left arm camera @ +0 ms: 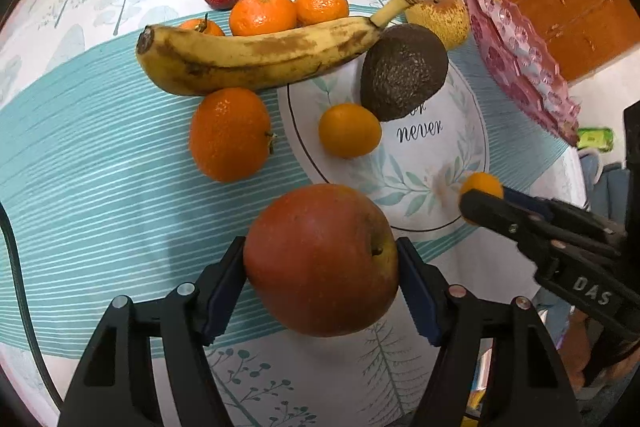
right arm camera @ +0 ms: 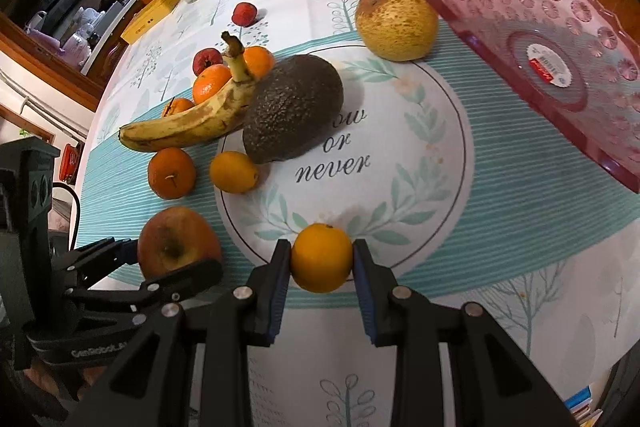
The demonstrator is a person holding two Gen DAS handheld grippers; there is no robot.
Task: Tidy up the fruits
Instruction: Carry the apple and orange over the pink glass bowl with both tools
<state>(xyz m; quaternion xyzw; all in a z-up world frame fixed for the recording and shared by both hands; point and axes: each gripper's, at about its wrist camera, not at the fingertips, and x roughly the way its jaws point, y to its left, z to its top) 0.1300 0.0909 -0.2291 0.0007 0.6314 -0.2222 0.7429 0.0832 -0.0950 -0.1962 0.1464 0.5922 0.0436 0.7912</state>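
The right gripper (right arm camera: pixel 322 259) is clamped on a small orange (right arm camera: pixel 322 257), pads pressing both its sides, low over the tablecloth (right arm camera: pixel 500 227). The left gripper (left arm camera: pixel 322 263) brackets the apple (left arm camera: pixel 320 259); its pads touch both flanks, so it looks gripped. Both point steeply down, side by side. I judge the pink tray (right arm camera: pixel 540 59), empty at the right, is the destination. Banana (right arm camera: pixel 188 123), avocado (right arm camera: pixel 294 109) and pear (right arm camera: pixel 396 21) wait beyond.
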